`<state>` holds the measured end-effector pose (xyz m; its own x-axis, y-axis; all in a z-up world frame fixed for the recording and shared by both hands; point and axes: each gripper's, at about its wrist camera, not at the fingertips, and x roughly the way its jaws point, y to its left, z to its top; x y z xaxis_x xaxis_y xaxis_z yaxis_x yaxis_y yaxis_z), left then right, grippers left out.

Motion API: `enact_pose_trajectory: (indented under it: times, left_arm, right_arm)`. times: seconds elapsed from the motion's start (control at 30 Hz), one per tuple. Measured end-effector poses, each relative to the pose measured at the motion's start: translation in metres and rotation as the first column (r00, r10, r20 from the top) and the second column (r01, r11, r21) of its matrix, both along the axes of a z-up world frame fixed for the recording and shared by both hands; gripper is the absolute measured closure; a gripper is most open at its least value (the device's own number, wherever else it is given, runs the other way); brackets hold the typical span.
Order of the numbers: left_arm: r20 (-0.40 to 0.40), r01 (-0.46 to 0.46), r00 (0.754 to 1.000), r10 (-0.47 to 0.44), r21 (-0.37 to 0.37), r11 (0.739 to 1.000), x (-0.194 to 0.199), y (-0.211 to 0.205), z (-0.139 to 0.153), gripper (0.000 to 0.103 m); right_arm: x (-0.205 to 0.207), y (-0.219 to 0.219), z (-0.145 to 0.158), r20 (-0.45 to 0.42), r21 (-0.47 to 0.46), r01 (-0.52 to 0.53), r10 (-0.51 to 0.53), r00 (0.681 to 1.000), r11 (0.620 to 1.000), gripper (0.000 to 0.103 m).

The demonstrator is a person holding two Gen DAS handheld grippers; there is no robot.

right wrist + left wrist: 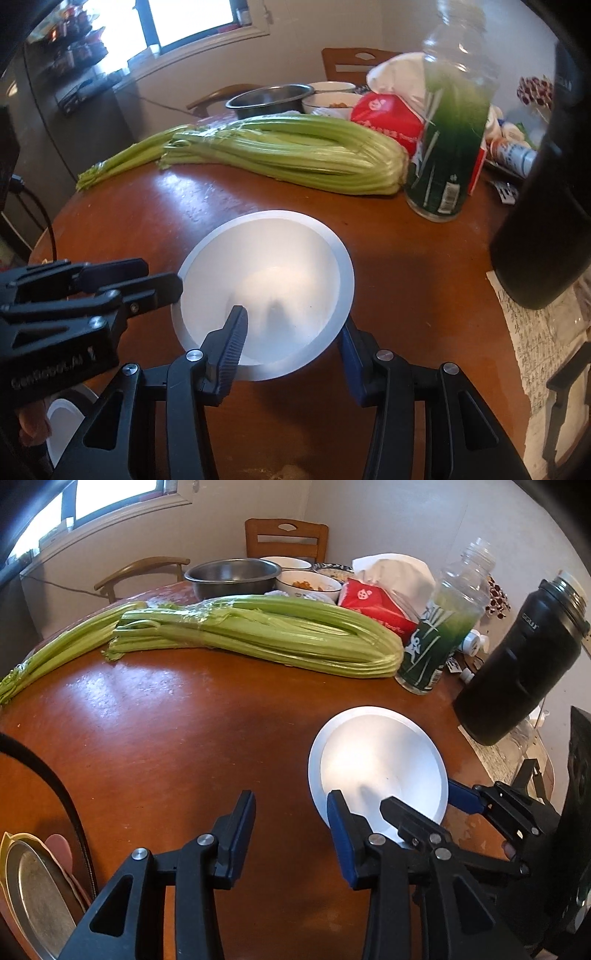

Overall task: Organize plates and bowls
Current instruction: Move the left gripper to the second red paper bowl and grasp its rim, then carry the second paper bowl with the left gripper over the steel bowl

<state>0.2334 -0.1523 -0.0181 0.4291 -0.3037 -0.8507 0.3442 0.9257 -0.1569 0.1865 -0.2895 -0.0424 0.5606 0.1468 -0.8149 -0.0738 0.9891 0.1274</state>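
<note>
While I look down past both tools, the round brown surface (155, 738) shows a glossy, slightly scuffed finish under daylight from a window (192, 18), with a wooden chair (286, 539) at its far side against a pale wall. A long bunch of ribbed green celery (258, 635) lies across the middle. Behind it sit a steel mixing bowl (232, 576) and a red tissue pack (373, 605).

A clear bottle (439, 627) with a green label stands to the right of the celery, next to a matt black flask (517, 657) whose base is cut off in the right view. At the lower left edge a dull metal plate (37, 897) is only partly in frame, and I cannot tell what it rests on.

The white bowl (273, 266), smooth with a broad flat rim, sits on the surface close to me. My right hand-held gripper (291, 321) straddles its near rim, one ridged finger inside and the blue pad outside, moderately parted and not visibly clamping. My left hand-held gripper (291, 812) is parted with nothing between its fingers, beside the bowl's left edge.
</note>
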Motion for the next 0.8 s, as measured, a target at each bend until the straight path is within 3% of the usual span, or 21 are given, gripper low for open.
enact_pose_trajectory:
  times: [0.2,0.47,0.8]
  left_arm:
    - [-0.01,-0.002,1.0,0.002,-0.006,1.0,0.002,0.005,-0.001,0.063]
    - [-0.089,-0.016,0.996,0.015,-0.011,1.0,0.008,0.012,-0.013,0.063]
    - [-0.051,-0.031,0.998,0.031,-0.002,1.0,-0.003,0.022,-0.001,0.063]
  right_arm:
    - [0.0,0.016,-0.003,-0.007,0.034,-0.059,0.059,0.998,0.998,0.053]
    - [-0.003,0.034,-0.005,-0.013,0.078,-0.11,0.112,0.994,0.991,0.053]
    - [-0.01,0.044,0.007,0.01,0.102,-0.103,0.102,0.995,0.989,0.055]
